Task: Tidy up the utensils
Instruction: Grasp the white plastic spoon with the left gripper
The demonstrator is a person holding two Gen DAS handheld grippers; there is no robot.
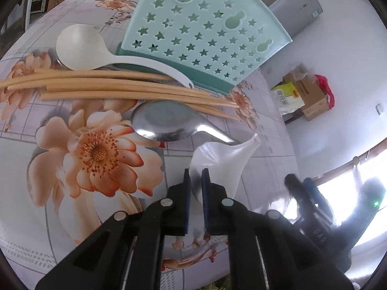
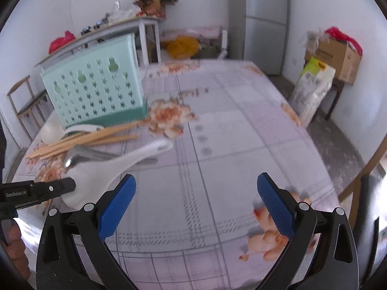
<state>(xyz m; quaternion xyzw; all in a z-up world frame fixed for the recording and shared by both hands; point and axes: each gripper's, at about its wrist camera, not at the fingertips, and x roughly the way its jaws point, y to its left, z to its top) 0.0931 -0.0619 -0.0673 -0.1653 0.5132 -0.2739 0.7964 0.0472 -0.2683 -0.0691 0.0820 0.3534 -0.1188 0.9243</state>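
Note:
My left gripper [image 1: 196, 178] is shut on the rim of a white plastic spoon [image 1: 222, 162] near the table's front, seen from the side as the left gripper [image 2: 72, 185] holding that white spoon [image 2: 116, 164]. Just beyond lie a steel spoon [image 1: 164, 123], several wooden chopsticks [image 1: 121, 87] and a cream ladle [image 1: 79, 46]. Behind them stands a mint-green utensil holder [image 1: 200, 29] with star-shaped holes. My right gripper [image 2: 196, 176] hangs open over bare tablecloth, nothing between its blue pads [image 2: 116, 200]. The holder [image 2: 96, 87] stands far left of it.
A floral tablecloth [image 2: 217, 145] covers the table. A grey fridge [image 2: 263, 19] stands behind the table, with a cardboard box [image 2: 338, 58] and a white sack [image 2: 312, 94] to the right and a wooden chair [image 2: 26, 101] to the left. A person's hand [image 2: 14, 246] holds the left gripper.

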